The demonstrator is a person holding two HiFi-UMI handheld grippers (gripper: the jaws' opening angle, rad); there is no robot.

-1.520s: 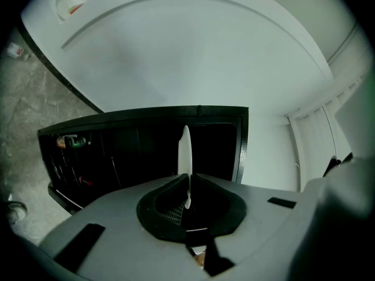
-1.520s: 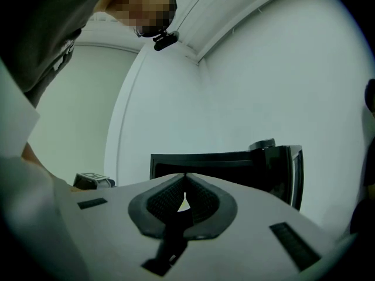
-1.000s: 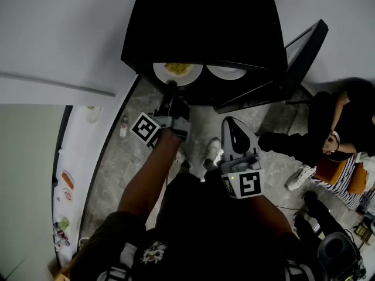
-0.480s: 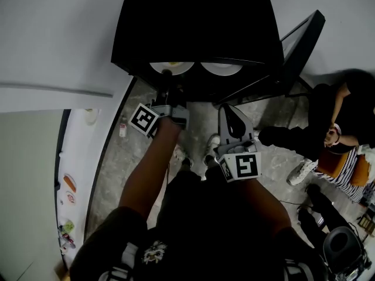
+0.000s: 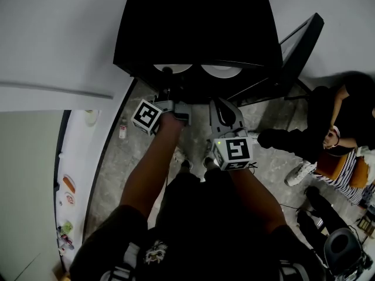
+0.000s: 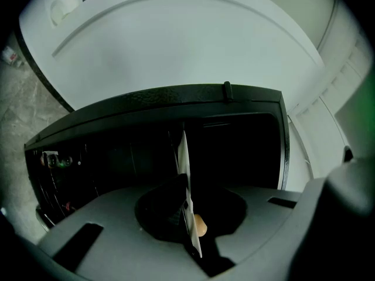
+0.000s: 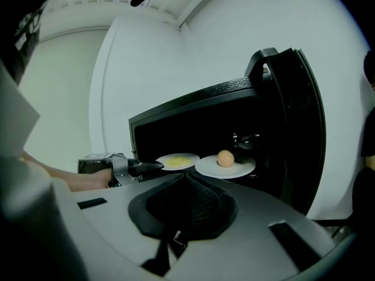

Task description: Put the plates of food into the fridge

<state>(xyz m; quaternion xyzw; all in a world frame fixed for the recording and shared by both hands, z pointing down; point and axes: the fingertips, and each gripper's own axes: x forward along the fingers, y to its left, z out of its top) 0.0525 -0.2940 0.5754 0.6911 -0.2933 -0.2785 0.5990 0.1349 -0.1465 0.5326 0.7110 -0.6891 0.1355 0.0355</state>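
Two plates show in the mouth of the black fridge [image 5: 199, 22], whose door [image 5: 296, 48] stands open on your right. Your left tongs [image 7: 157, 166] are clamped on the near rim of the plate of yellow food [image 7: 178, 160], holding it level just inside the opening. Just beside it, to the right, the second plate [image 7: 225, 168] carries a round brown item [image 7: 225, 158]. Your right tongs [image 7: 186, 177] are closed with nothing between them, held back from the fridge and pointing toward both plates.
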